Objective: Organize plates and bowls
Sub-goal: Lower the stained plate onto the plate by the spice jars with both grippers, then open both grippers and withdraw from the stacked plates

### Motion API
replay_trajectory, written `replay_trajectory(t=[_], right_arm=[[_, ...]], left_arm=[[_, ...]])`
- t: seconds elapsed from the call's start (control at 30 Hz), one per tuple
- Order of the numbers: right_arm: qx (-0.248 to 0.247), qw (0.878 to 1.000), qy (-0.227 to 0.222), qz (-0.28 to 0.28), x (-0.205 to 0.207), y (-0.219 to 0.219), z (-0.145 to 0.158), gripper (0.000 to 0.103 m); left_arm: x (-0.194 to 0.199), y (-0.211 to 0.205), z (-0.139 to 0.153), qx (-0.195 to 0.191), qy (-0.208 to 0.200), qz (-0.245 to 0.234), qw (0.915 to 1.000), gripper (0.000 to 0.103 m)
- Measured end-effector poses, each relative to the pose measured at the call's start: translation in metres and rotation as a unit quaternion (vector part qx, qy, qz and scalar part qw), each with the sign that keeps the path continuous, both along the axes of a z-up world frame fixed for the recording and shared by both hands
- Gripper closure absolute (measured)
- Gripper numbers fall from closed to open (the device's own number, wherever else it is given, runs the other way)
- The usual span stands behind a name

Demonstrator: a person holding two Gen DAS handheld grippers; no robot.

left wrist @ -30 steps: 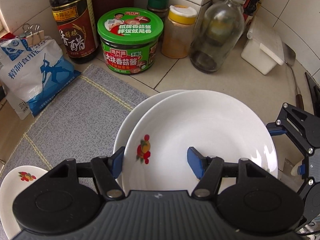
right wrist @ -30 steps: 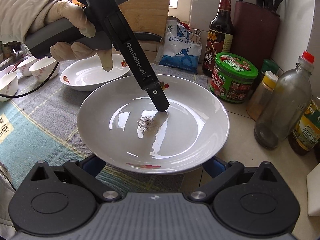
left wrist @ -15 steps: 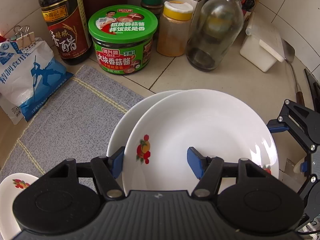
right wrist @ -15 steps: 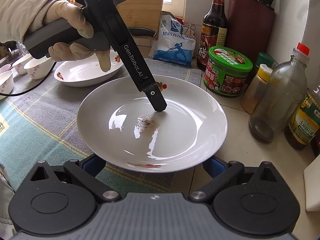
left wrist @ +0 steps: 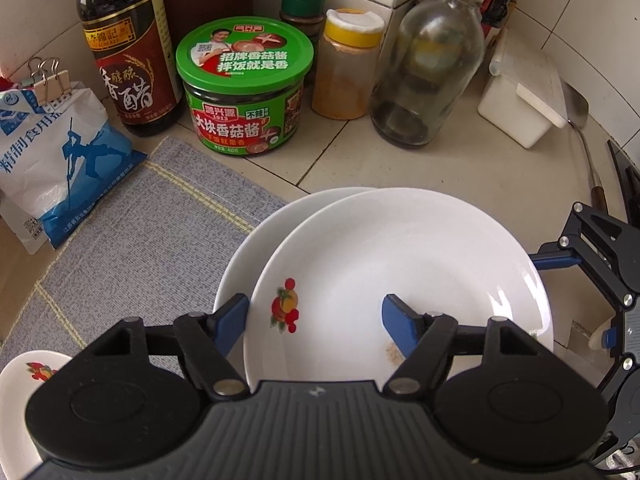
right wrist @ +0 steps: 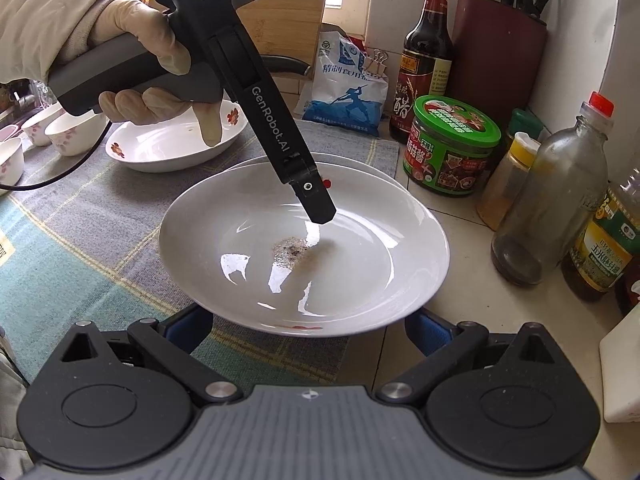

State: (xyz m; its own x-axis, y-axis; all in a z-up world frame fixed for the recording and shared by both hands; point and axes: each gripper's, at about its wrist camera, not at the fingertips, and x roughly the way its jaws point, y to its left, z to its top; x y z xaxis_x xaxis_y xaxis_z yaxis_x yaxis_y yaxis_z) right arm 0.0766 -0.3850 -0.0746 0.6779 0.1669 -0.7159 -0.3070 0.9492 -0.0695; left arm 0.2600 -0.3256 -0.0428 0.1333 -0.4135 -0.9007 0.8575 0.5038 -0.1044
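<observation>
Glossy round white ceramic plate (left wrist: 400, 280) pinched at its rim by left fingers (left wrist: 232, 316); right fingers (right wrist: 188, 326) spread wide beneath.

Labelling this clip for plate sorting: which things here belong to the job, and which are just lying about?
Job:
top plate, held by left gripper and right gripper
plate beneath
third plate
small bowls

Lying about:
green-lidded jar
vinegar bottle
salt bag
glass bottle
spice shaker
white box
</observation>
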Motion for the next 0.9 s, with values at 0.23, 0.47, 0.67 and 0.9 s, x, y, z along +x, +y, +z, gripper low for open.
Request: replay_trajectory(t=[0.23,0.47,0.67,0.9], right_arm=[[-0.001,1.0,-0.004,-0.005,-0.002,0.002,0.002,0.0],[-0.003,1.0,-0.009,-0.008,-0.005,0.002,0.004,0.0],[0.0,1.0,-0.026,-0.006,-0.008,0.006,0.013,0.0],[0.007,0.999,-0.053,0.0,-0.008,0.01,0.024,0.0]], left_arm=[[-0.001,0.002,0.005,-0.004,-0.015,0.004,0.9999,0.03],[-0.003,0.006,0.007,-0.007,-0.034,0.01,0.9993,0.028],[-0.008,0.02,0.02,-0.029,-0.042,0.025,0.9984,0.026],[-0.039,0.049,0.043,-0.058,-0.099,0.057,0.9918,0.018]])
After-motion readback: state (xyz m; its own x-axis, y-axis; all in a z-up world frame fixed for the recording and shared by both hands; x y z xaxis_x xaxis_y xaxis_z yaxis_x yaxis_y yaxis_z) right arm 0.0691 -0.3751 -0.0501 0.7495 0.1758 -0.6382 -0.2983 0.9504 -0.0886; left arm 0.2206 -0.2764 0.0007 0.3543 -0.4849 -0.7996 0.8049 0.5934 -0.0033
